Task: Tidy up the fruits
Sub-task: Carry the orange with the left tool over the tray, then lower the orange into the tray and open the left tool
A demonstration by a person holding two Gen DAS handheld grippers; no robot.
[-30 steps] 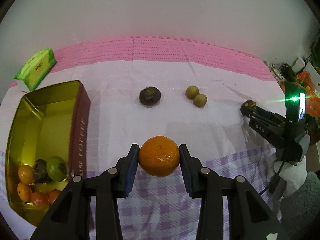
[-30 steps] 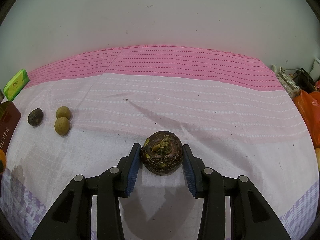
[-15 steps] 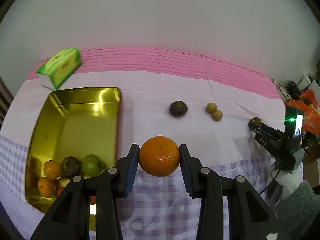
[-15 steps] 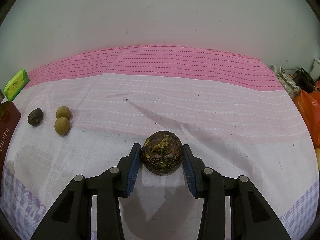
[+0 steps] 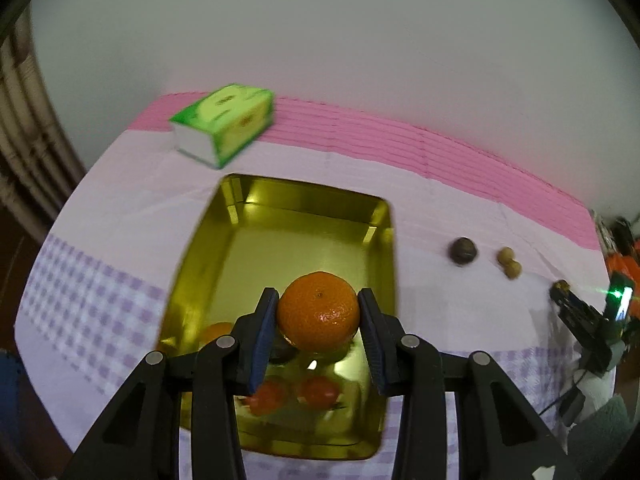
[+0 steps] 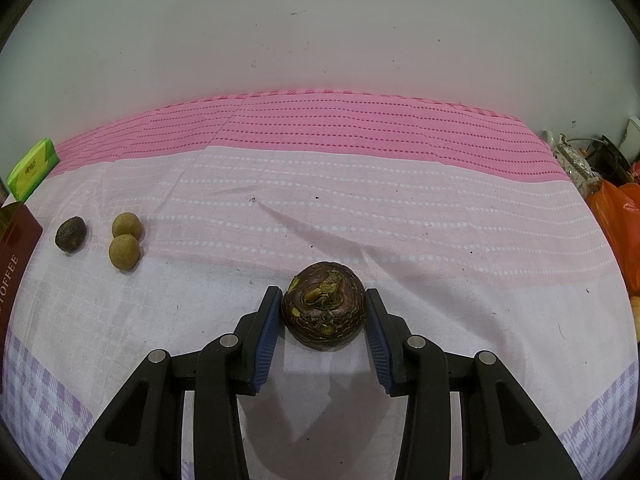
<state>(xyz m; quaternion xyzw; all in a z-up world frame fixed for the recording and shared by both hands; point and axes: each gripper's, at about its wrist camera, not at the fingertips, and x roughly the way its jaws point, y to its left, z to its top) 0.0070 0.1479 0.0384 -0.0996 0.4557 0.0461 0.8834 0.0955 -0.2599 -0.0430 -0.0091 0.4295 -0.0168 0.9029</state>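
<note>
A table stands against a plain pale wall, covered by a cloth [image 6: 360, 208] with a pink band at the far edge, a pale middle and lilac checks near the cameras.

The sorting looks well under way but unfinished. Several fruits already lie in the near end of the gold tin [image 5: 192, 264]: orange and red ones, with something darker among them. The left gripper [image 5: 318, 314] is clamped on a mandarin [image 5: 319, 312] and holds it over the tin's near half, clear of the fruit below, so a release seems the next step. The right gripper [image 6: 323, 312] has both pads against a dark wrinkled fruit [image 6: 323, 310]; whether that fruit rests on the cloth or is just lifted I cannot tell. Left on the cloth, to the right of the tin, are a small dark fruit [image 6: 70, 233] and two tan round fruits [image 6: 125, 242] touching each other.

Only the left wrist view looks into the tin and shows the green tissue pack [image 5: 224, 124] whole, beyond the tin's far left corner. Only the right wrist view shows the wrinkled fruit clearly, the tin's red lettered side [image 6: 14, 252], and orange bags [image 6: 618, 220] at the far right.
</note>
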